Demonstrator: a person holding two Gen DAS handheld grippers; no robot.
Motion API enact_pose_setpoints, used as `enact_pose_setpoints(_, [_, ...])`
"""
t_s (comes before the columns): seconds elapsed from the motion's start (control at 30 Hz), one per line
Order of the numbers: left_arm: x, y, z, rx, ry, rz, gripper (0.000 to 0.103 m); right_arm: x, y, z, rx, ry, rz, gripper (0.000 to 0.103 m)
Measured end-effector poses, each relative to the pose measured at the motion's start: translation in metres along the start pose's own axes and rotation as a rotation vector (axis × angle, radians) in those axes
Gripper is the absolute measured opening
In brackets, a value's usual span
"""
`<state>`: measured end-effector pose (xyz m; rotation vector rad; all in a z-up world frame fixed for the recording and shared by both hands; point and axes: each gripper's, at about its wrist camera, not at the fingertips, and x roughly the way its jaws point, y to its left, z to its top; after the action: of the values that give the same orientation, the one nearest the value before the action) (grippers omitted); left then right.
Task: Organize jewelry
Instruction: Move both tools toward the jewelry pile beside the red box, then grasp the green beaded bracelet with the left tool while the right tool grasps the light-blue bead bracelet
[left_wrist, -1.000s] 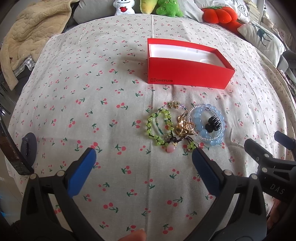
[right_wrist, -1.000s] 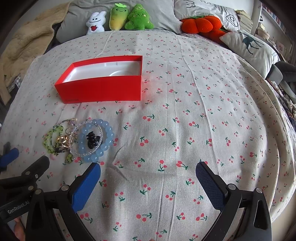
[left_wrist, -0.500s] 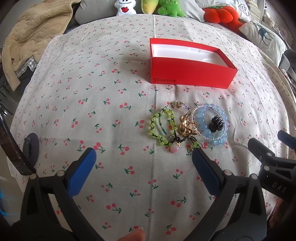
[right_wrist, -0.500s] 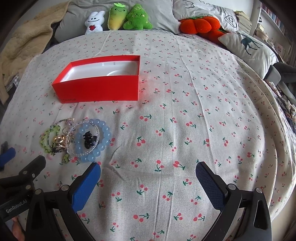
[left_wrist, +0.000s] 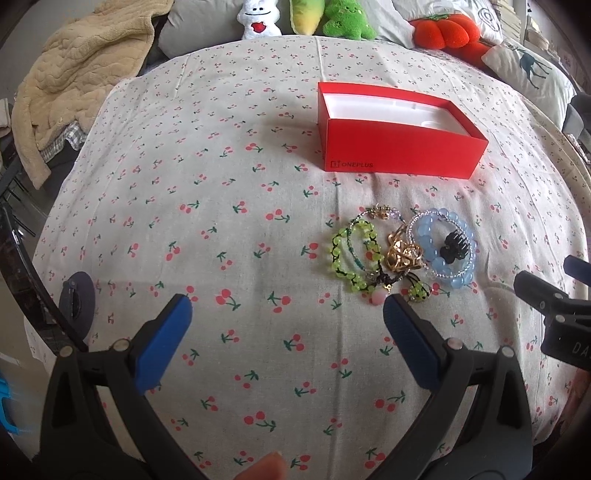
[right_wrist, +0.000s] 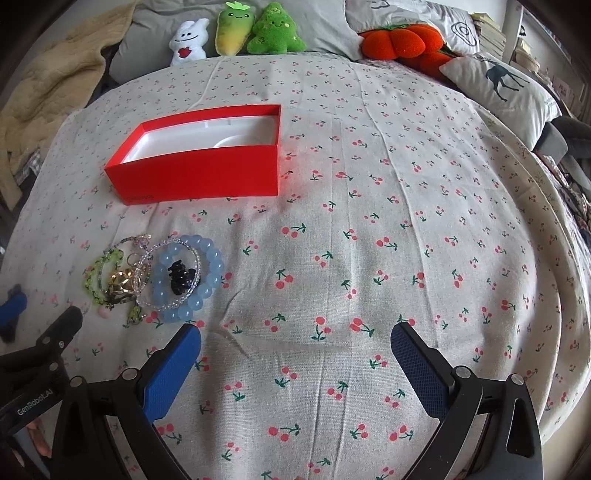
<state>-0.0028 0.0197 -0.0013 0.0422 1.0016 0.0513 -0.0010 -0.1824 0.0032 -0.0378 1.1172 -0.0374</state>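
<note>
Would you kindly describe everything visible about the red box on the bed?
The red box is an open, lidless rectangular carton, apparently cardboard, with a white moulded liner that looks empty. One side wall carries a dark ONEPLUS logo. It sits flat on the cherry-print bedspread, beyond the jewelry pile and clear of it. Neither gripper touches it.
</note>
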Motion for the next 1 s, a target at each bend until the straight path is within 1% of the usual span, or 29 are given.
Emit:
enact_pose_setpoints(0.03, [0.0,0.003,0.001,-0.008,0.009,-0.027,0.103,0.001,0.002,0.001,-0.015,0.012,0.018,0.103])
enact_pose_setpoints(0.1, [0.004,0.006,0.002,-0.011,0.085,-0.1,0.103,0.002,0.007,0.002,-0.049,0.028,0.049,0.103])
enact_pose_setpoints(0.13, [0.005,0.006,0.003,-0.003,0.105,-0.129,0.103,0.002,0.009,0.002,-0.064,0.035,0.061,0.103])
enact_pose_setpoints(0.23, [0.006,0.011,0.005,0.007,0.119,-0.189,0.103,0.004,0.01,0.003,-0.079,0.063,0.106,0.103])
enact_pose_setpoints(0.33, [0.011,0.016,0.01,0.001,0.144,-0.243,0.103,0.009,0.004,0.005,-0.051,0.098,0.193,0.103])
enact_pose_setpoints(0.37, [0.013,0.017,0.012,-0.002,0.153,-0.264,0.101,0.01,0.001,0.007,-0.037,0.106,0.218,0.102])
enact_pose_setpoints(0.43, [0.015,0.019,0.018,-0.009,0.172,-0.298,0.095,0.011,-0.003,0.014,-0.018,0.115,0.255,0.093])
enact_pose_setpoints(0.47, [0.016,0.019,0.021,-0.009,0.159,-0.312,0.093,0.011,-0.006,0.019,-0.01,0.118,0.268,0.09])
enact_pose_setpoints(0.53, [0.016,0.02,0.027,-0.01,0.147,-0.339,0.087,0.011,-0.01,0.029,0.01,0.121,0.294,0.079])
enact_pose_setpoints(0.6, [0.019,0.019,0.034,-0.007,0.166,-0.362,0.079,0.015,-0.014,0.038,0.031,0.136,0.327,0.073])
enact_pose_setpoints(0.63, [0.021,0.019,0.038,-0.007,0.178,-0.377,0.077,0.018,-0.016,0.042,0.042,0.148,0.335,0.068])
enact_pose_setpoints(0.67, [0.023,0.018,0.042,-0.008,0.193,-0.393,0.074,0.021,-0.017,0.046,0.051,0.157,0.34,0.066])
enact_pose_setpoints(0.73, [0.029,0.017,0.048,-0.012,0.215,-0.408,0.067,0.029,-0.019,0.053,0.063,0.17,0.344,0.057])
enact_pose_setpoints(0.8, [0.035,0.018,0.053,-0.021,0.227,-0.412,0.057,0.038,-0.019,0.057,0.077,0.183,0.353,0.051])
enact_pose_setpoints(0.83, [0.038,0.02,0.054,-0.032,0.233,-0.415,0.055,0.042,-0.02,0.058,0.088,0.186,0.36,0.048])
enact_pose_setpoints(0.93, [0.048,0.029,0.051,-0.077,0.255,-0.438,0.046,0.054,-0.019,0.058,0.101,0.2,0.373,0.047])
enact_pose_setpoints(1.0, [0.055,0.031,0.048,-0.093,0.276,-0.433,0.038,0.06,-0.016,0.058,0.089,0.217,0.373,0.045])
